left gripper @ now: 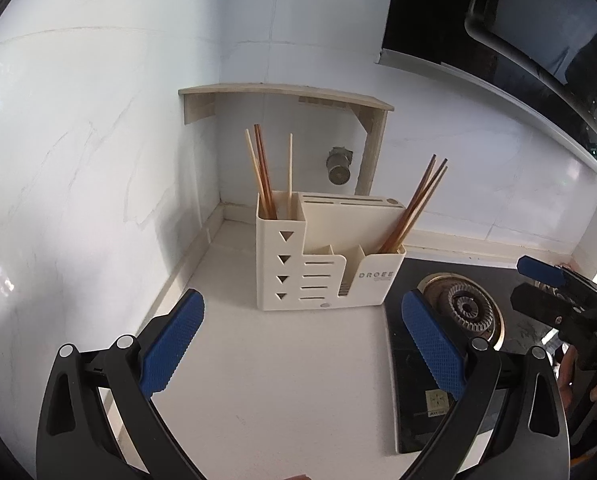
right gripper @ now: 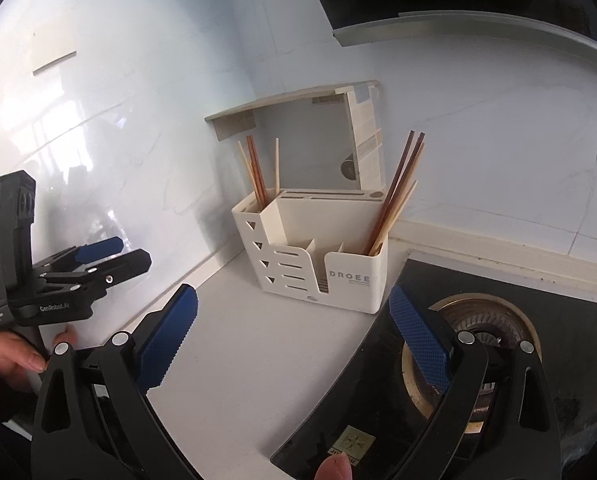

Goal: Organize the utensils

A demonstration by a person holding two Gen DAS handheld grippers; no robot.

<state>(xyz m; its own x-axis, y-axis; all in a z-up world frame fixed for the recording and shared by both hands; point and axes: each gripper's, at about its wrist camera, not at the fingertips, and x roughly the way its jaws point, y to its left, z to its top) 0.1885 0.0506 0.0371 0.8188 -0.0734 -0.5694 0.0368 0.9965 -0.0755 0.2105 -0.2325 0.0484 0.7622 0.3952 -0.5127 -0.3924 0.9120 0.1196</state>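
The organizer walls hide my chopsticks' lower ends. The small print under its logo is unreadable, and the frame edge crops the stove burner.

holder: cream plastic, matt, smooth | chopsticks inside holder: wood, pale and dark red-brown | table under holder: white, smooth, faint sheen | hob right of holder: black glossy glass, dull metal burner | wall behind holder: glossy white tile | tool pads: blue, knurled; black plastic arms
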